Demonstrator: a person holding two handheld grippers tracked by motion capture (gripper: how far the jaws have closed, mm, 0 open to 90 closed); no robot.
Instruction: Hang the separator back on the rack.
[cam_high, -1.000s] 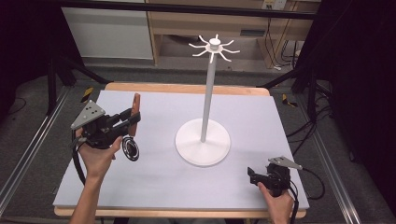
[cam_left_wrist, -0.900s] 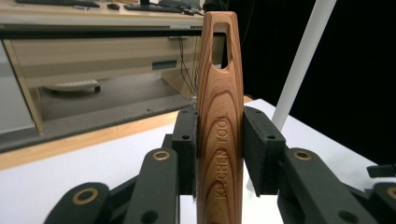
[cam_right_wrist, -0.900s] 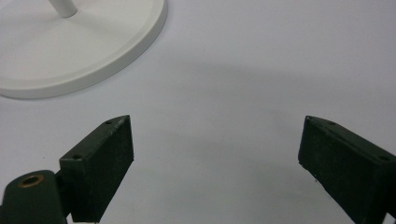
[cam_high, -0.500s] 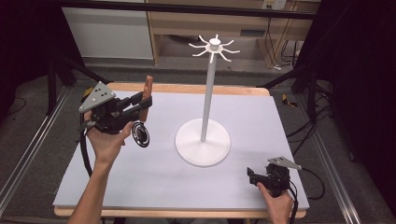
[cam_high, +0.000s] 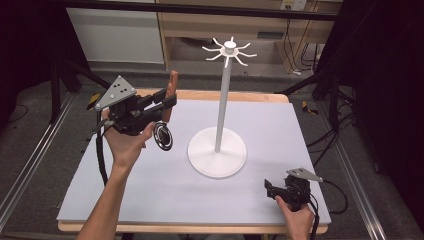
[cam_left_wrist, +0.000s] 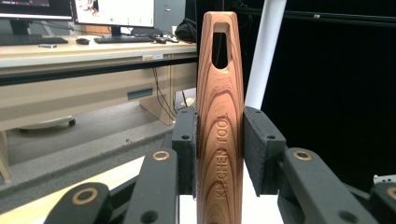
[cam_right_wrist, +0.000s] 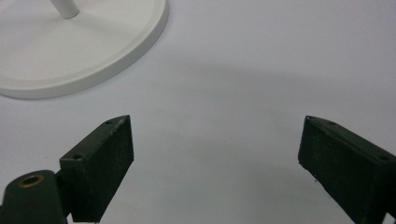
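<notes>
The person's left hand (cam_high: 126, 145) was raised above the left part of the table (cam_high: 150, 200), the forearm reaching up from the bottom edge of the high view and the palm wrapped under the left gripper (cam_high: 167, 102), whose grey three-cornered plate sat on top, tilted toward the camera. Its jaws were clamped on a wooden kitchen tool (cam_high: 171, 95): in the left gripper view the two black pads pressed against either side of the wooden handle (cam_left_wrist: 219, 121), which stood upright between them, its grain running lengthwise, the words KITCHEN TOOL burned into it and a hanging slot cut near the top. In the high view the handle rose above the jaws while a dark round head (cam_high: 163, 135) with a pale rim hung below them, clear of the table surface. The tool was held to the left of the white hanging stand (cam_high: 218, 157), whose broad round base rested near the table's middle and whose thin pole rose to a crown of short curved hooks; the pole (cam_left_wrist: 266, 51) showed just behind the handle in the left gripper view. The right hand (cam_high: 296, 217) lay low at the table's near right corner, gripping the right gripper (cam_high: 270, 189) close to the surface and pointing it leftward. Its jaws stood wide apart with nothing between them, and the right gripper view showed the bare pale tabletop beyond with the edge of the stand's base (cam_right_wrist: 93, 60) at the upper left.
</notes>
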